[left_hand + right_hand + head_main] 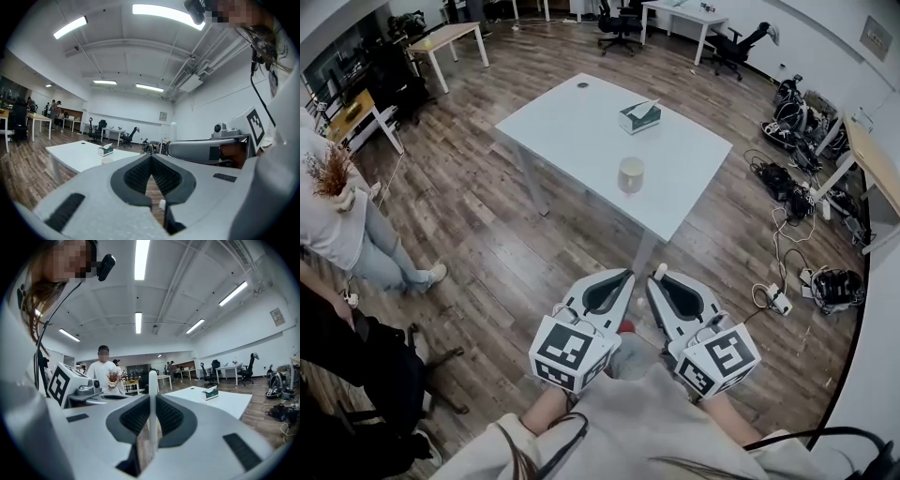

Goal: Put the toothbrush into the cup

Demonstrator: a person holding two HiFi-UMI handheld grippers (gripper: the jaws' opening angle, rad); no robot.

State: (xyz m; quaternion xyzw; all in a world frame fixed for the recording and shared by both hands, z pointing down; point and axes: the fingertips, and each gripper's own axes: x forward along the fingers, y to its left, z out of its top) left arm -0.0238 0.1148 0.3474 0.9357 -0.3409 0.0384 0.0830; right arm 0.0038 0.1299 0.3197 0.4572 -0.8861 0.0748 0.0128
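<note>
Two grippers: the left gripper [628,276] is pressed together, empty; the right gripper [654,280] pinches the toothbrush [152,418] by its handle. It looks light, stiff and likely slick. The cup [631,174] stands at twelve o'clock.

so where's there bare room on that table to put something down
The white table is mostly bare: the whole left half, left of the tissue box and cup, and the right corner beyond them. Only the strip between box and cup is tight.
</note>
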